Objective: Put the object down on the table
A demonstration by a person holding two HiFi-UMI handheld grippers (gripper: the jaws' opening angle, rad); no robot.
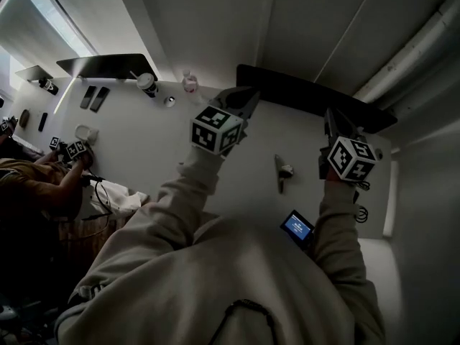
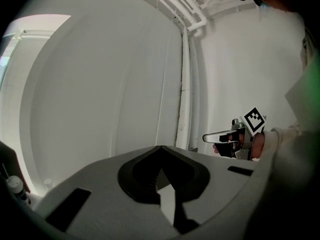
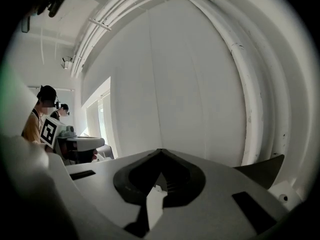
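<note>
A small grey elongated object (image 1: 281, 172) with a lighter knob lies on the white table (image 1: 237, 185), between my two arms and below both grippers. My left gripper (image 1: 246, 100) is held high over the table's far side, its jaws together with nothing seen between them (image 2: 161, 148). My right gripper (image 1: 336, 121) is raised to about the same height, shut and empty (image 3: 160, 150). Both point at the pale wall. The right gripper's marker cube (image 2: 254, 120) shows in the left gripper view, and the left one's cube (image 3: 49, 130) shows in the right gripper view.
A long dark panel (image 1: 316, 95) runs along the table's far edge behind the grippers. A lit phone (image 1: 297, 226) lies near my right sleeve. A bottle (image 1: 189, 83) and a cup (image 1: 147, 83) stand at the back left. Another person (image 1: 43, 178) works at the left.
</note>
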